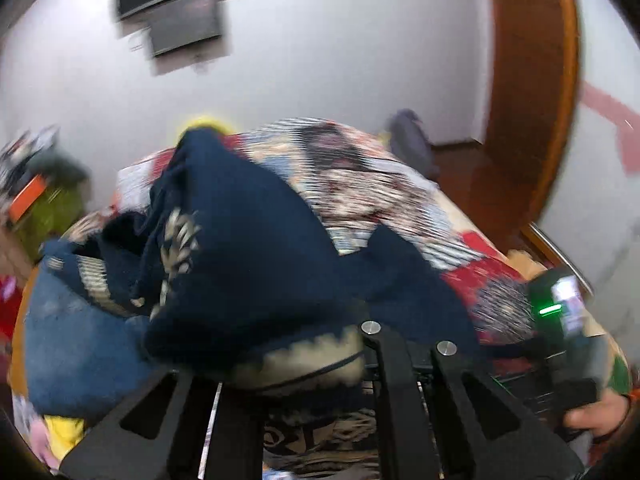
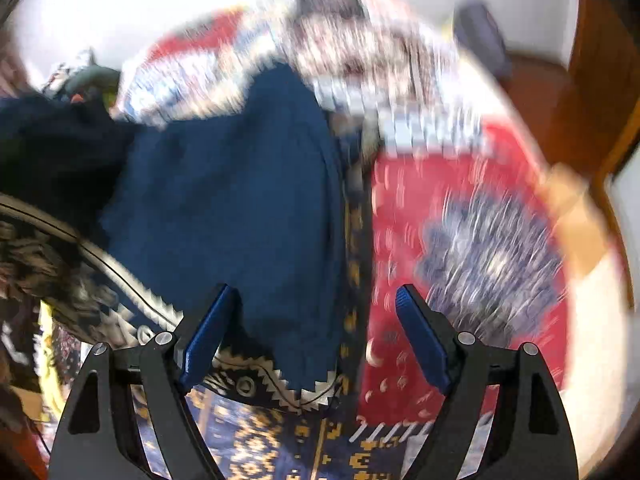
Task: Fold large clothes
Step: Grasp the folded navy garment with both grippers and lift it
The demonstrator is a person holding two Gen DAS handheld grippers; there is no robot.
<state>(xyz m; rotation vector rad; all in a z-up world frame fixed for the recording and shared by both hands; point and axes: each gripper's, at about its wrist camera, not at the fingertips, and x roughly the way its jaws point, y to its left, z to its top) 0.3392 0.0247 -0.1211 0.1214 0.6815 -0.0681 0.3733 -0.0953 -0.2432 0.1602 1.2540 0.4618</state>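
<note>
Sweater (image 1: pixel 256 240) hides left hand-held gripper (image 1: pixel 320 360) tips, grip unclear; right hand-held gripper (image 2: pixel 316 308) spread apart.

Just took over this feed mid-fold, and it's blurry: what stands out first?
A dark navy knitted sweater with cream patterning fills the middle of both views, heaped on a red, white and blue patterned bedspread. The left hand-held gripper has the sweater's hem bunched over its fingers. The right hand-held gripper hangs open over the sweater's cream zigzag edge, its blue pads well apart.
</note>
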